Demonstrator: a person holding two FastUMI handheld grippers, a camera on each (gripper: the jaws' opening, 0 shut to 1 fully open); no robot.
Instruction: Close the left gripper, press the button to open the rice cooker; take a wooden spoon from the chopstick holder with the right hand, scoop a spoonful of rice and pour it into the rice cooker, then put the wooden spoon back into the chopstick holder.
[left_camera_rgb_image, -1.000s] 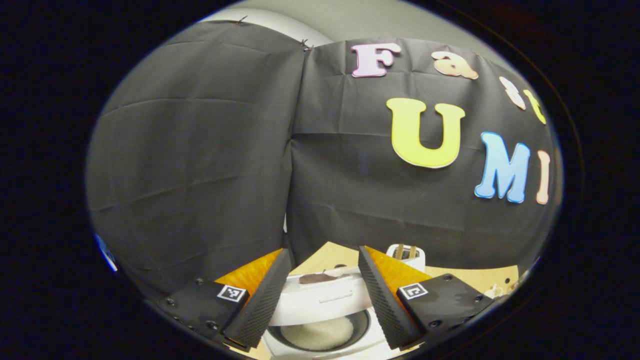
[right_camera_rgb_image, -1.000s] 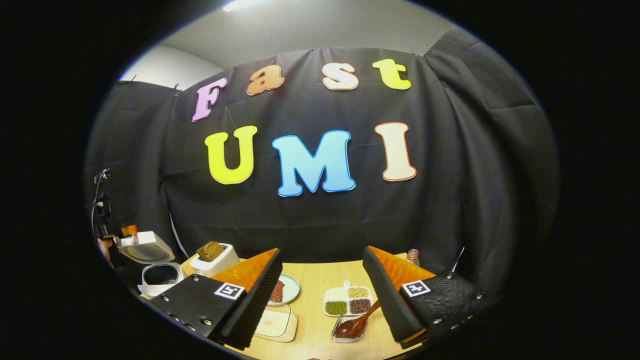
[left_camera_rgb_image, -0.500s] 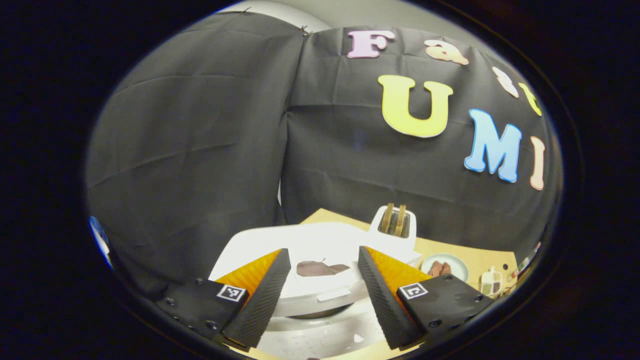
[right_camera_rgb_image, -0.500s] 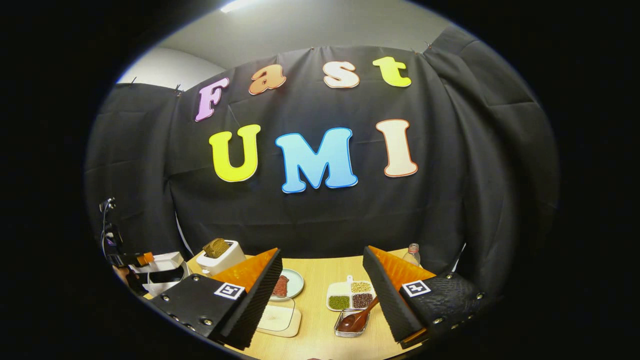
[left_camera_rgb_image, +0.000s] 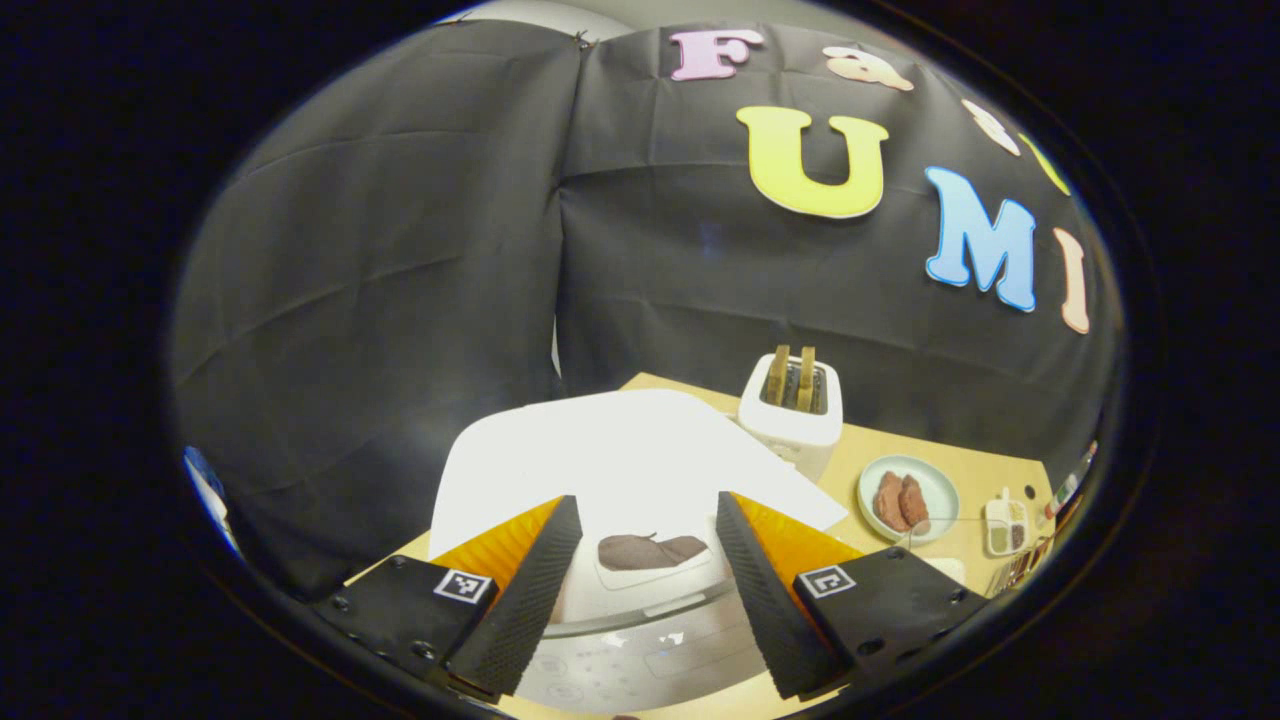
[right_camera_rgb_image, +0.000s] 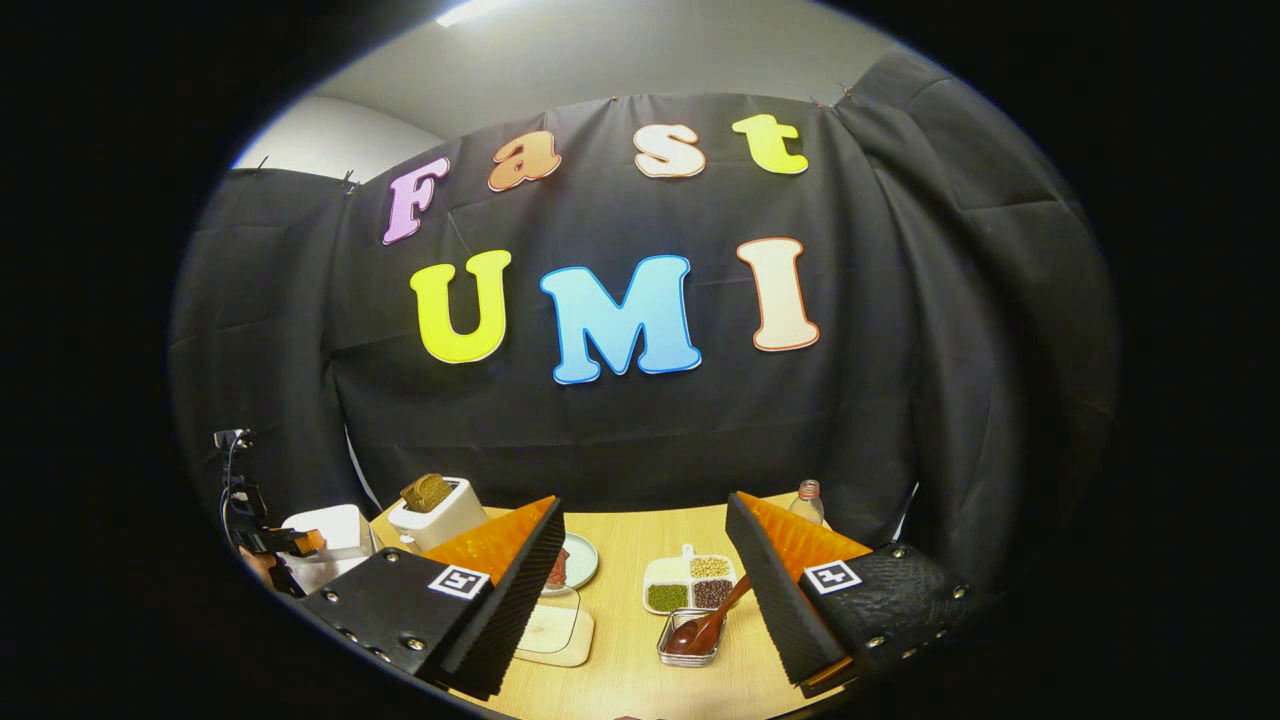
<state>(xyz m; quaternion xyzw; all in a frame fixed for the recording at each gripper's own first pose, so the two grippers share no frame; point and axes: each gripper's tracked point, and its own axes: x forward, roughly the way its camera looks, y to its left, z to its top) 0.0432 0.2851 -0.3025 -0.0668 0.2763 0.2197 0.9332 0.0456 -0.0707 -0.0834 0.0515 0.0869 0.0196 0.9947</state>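
Note:
The white rice cooker (left_camera_rgb_image: 620, 470) stands right under my left gripper (left_camera_rgb_image: 647, 500) with its lid down. The fingers are spread on either side of a brown mark (left_camera_rgb_image: 650, 550) on the lid's front, and the control panel (left_camera_rgb_image: 650, 650) shows below. That gripper is open and holds nothing. In the right gripper view the cooker (right_camera_rgb_image: 325, 530) is at far left, with the left gripper (right_camera_rgb_image: 285, 542) over it. My right gripper (right_camera_rgb_image: 643, 500) is open and empty above the table. A dark wooden spoon (right_camera_rgb_image: 700, 633) lies with its bowl in a small clear tray (right_camera_rgb_image: 672, 655).
A white toaster (left_camera_rgb_image: 792, 415) with two slices stands behind the cooker. A plate of meat (left_camera_rgb_image: 905, 497) lies to its right. A divided dish of beans (right_camera_rgb_image: 690, 590), a lidded flat box (right_camera_rgb_image: 555, 635) and a small bottle (right_camera_rgb_image: 808, 497) stand on the wooden table (right_camera_rgb_image: 630, 680).
The rice cooker's lid has come down from raised, with rice showing in the pot, to shut. The left gripper followed it down. The right gripper barely moved.

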